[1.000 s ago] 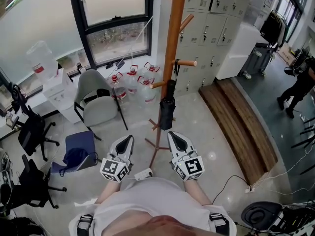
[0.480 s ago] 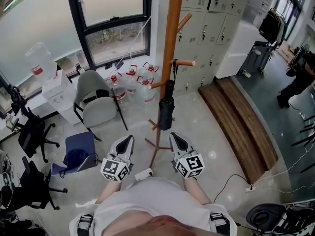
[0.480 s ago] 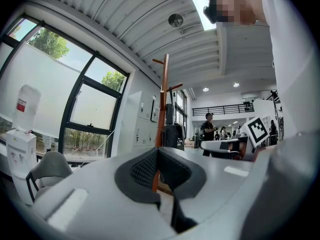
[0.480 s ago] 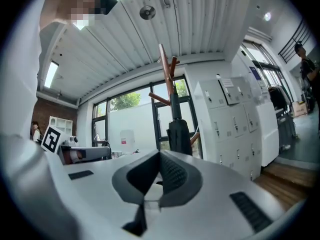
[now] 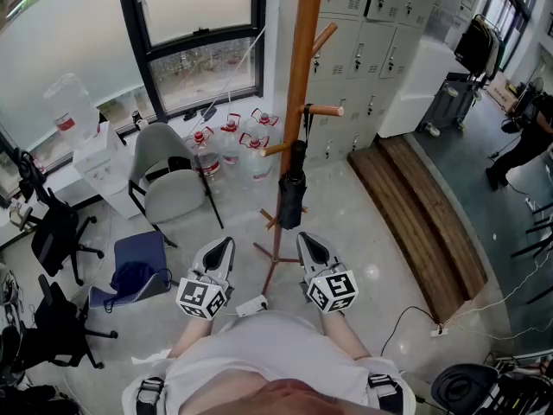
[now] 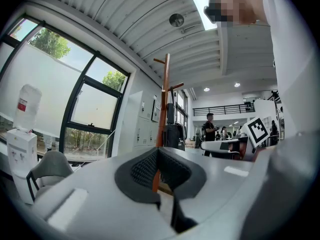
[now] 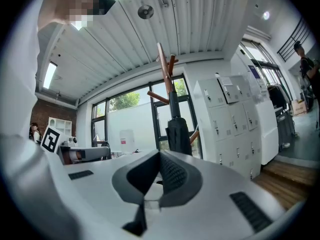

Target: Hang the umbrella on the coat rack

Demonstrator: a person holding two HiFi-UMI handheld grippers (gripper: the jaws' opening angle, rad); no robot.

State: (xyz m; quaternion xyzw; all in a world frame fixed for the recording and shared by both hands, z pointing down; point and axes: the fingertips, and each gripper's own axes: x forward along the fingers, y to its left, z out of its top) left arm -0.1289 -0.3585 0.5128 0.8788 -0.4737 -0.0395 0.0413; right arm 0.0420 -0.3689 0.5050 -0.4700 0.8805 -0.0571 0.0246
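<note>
The wooden coat rack (image 5: 302,76) stands on the floor straight ahead of me. A black folded umbrella (image 5: 293,190) hangs by its strap from a short peg (image 5: 325,110) on the pole. Both grippers are held low in front of my body, short of the rack and apart from the umbrella. The left gripper (image 5: 226,243) is shut with nothing in it, and so is the right gripper (image 5: 304,238). In the left gripper view the pole (image 6: 164,104) and umbrella (image 6: 172,130) rise beyond the closed jaws. The right gripper view shows the umbrella (image 7: 177,130) just past its closed jaws.
A grey chair (image 5: 168,184) and several water bottles (image 5: 233,141) stand left of the rack near the window. A white power strip (image 5: 251,306) lies by my feet. Grey lockers (image 5: 371,41) and a wooden platform (image 5: 423,223) are to the right. A person (image 5: 523,150) stands far right.
The right gripper has shifted slightly lower and rolled a little. The left gripper has kept still, and the umbrella still hangs on the peg.
</note>
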